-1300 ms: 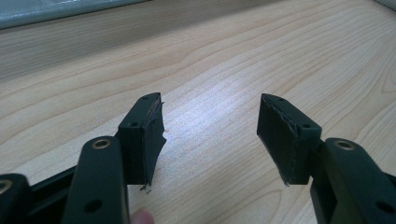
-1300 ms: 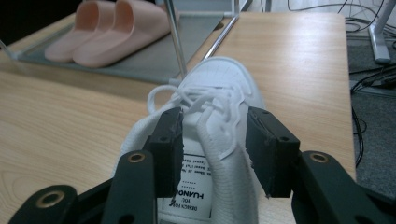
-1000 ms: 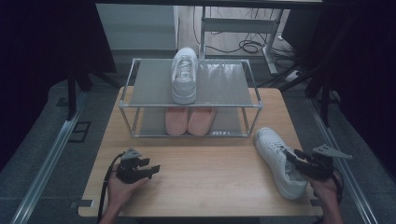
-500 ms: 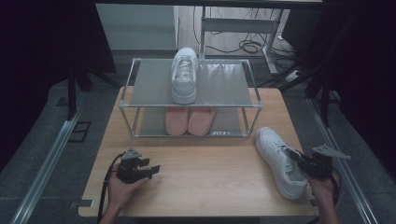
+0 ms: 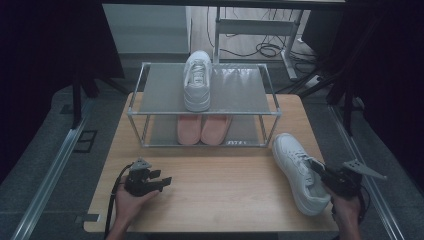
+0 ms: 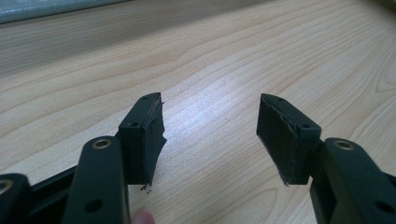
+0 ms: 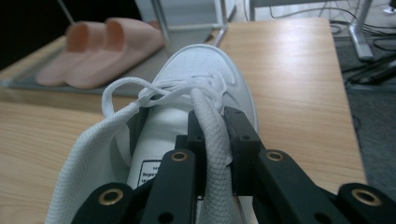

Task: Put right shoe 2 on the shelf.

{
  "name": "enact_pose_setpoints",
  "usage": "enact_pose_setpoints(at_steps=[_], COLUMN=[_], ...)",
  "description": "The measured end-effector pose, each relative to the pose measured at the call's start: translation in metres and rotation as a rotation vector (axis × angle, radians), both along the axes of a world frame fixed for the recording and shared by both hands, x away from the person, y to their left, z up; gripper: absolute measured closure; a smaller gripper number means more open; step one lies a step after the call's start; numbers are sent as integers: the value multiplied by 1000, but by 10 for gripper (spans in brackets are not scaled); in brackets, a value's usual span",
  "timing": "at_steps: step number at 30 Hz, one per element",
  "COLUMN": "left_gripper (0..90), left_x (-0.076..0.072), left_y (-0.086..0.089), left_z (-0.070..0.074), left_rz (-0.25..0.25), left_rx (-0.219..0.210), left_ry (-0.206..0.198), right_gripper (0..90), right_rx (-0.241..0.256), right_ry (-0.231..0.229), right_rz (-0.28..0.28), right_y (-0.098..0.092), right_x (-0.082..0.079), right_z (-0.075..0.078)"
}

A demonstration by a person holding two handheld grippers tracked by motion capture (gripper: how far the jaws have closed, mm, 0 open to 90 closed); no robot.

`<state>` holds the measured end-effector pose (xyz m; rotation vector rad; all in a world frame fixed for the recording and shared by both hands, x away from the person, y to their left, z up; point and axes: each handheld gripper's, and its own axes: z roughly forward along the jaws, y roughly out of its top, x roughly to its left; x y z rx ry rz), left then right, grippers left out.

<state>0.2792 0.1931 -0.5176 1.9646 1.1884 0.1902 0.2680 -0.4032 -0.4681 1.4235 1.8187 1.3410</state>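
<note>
A white sneaker (image 5: 299, 170) lies on the wooden table (image 5: 225, 185) at the right, toe pointing toward the rack. My right gripper (image 5: 320, 169) is shut on the sneaker's side wall at its opening; in the right gripper view the white sneaker (image 7: 196, 93) has its padded collar pinched between the jaws of the right gripper (image 7: 214, 135). A second white sneaker (image 5: 197, 80) stands on the top shelf of the metal rack (image 5: 142, 102). A pair of pink slippers (image 5: 202, 128) sits on the lower shelf. My left gripper (image 5: 162, 182) rests open over bare wood at the front left; the left gripper (image 6: 210, 135) holds nothing.
The rack spans the back half of the table. Pink slippers (image 7: 100, 49) lie just beyond the sneaker's toe in the right gripper view. Cables and a desk frame (image 5: 260, 30) are on the floor behind the table. Metal rails (image 5: 47, 175) run along both sides.
The right gripper has shifted slightly along the sneaker's opening and holds it. The left gripper and hand stay where they were.
</note>
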Motion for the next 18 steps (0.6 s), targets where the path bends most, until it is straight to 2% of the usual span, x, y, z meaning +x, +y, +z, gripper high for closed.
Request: enact_pose_setpoints(at_steps=[10, 14, 18], left_gripper=[416, 416, 416], left_x=[0, 0, 0], left_y=[0, 1, 1], left_z=[0, 0, 0], left_rz=[2, 1, 2], left_rx=[2, 3, 1], left_ry=[1, -2, -3], right_gripper=[822, 821, 821], right_rx=[85, 131, 137], right_ry=[-65, -69, -68], right_rz=[90, 118, 140], right_y=[19, 27, 36], right_x=[-25, -28, -27], right_z=[11, 13, 15])
